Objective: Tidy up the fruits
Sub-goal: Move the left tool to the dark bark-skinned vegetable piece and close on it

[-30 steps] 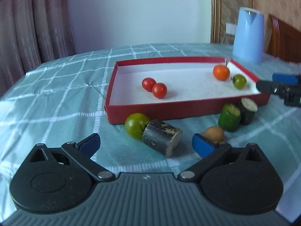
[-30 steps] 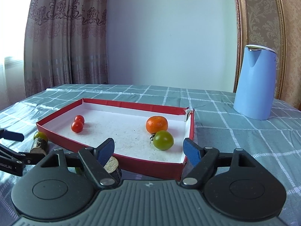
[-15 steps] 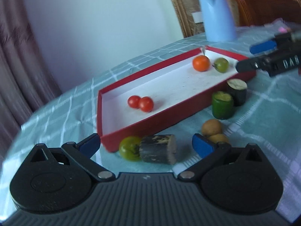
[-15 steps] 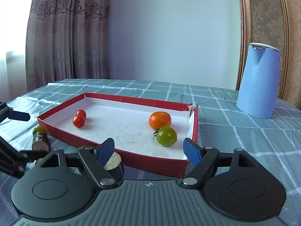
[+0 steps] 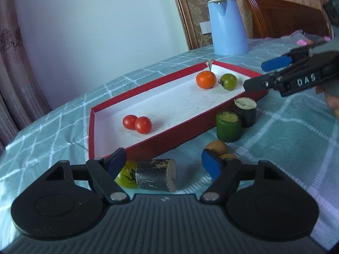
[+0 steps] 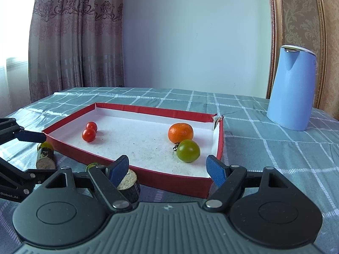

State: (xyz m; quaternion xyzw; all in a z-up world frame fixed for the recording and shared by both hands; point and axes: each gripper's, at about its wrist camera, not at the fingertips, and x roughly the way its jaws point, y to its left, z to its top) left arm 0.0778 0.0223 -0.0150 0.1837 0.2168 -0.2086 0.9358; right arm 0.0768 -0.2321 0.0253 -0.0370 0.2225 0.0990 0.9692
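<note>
A red tray (image 5: 148, 141) with a white floor holds two red cherry tomatoes (image 5: 137, 123), an orange mandarin (image 5: 206, 79) and a green tomato (image 5: 228, 82). In front of its near wall lie a green tomato (image 5: 126, 177) and a dark cylinder piece (image 5: 155, 177). Both sit between the jaws of my left gripper (image 5: 163, 163), which are closing; the pads do not press on either. Two brown round fruits (image 5: 216, 147) lie by its right pad. My right gripper (image 6: 167, 168) is open over the tray's near wall (image 6: 169, 180), nothing between its fingers.
A green cut piece (image 5: 228, 127) and a dark cut piece (image 5: 245, 112) stand upright beside the tray. A blue kettle (image 6: 290, 91) stands at the back right on the checked tablecloth. A wooden chair (image 5: 286, 17) is behind it. Curtains hang at the left.
The left wrist view has rolled, so the table now tilts. The left jaws have come closer together around the green tomato and dark cylinder. The right gripper has not moved.
</note>
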